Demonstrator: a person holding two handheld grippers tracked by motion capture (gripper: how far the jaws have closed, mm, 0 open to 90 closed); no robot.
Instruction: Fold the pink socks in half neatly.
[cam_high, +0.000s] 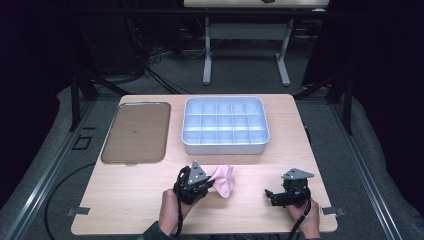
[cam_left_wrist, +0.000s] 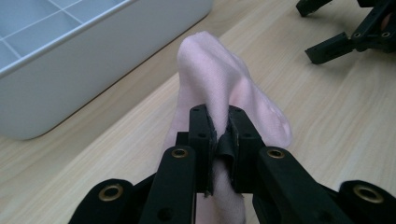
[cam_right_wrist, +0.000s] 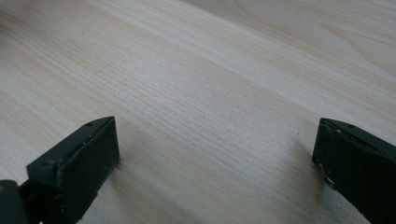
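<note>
Near the front edge of the wooden table we hold the left gripper, its jaws clamped on a pale pink sock whose free end droops toward the tabletop just right of the gripper. Toward the front right corner, our right gripper rests low over bare wood, jaws spread wide with nothing between them. We judge the work to be at an early stage: the sock is picked up but not yet placed, and the white divided organizer tray, standing toward the far edge right of centre, has all visible compartments vacant. A flat brown tray lies toward the far left corner, apart from the organizer. Open wood separates sock and organizer, so the path forward looks unobstructed; the organizer's near wall is the one edge to clear.
</note>
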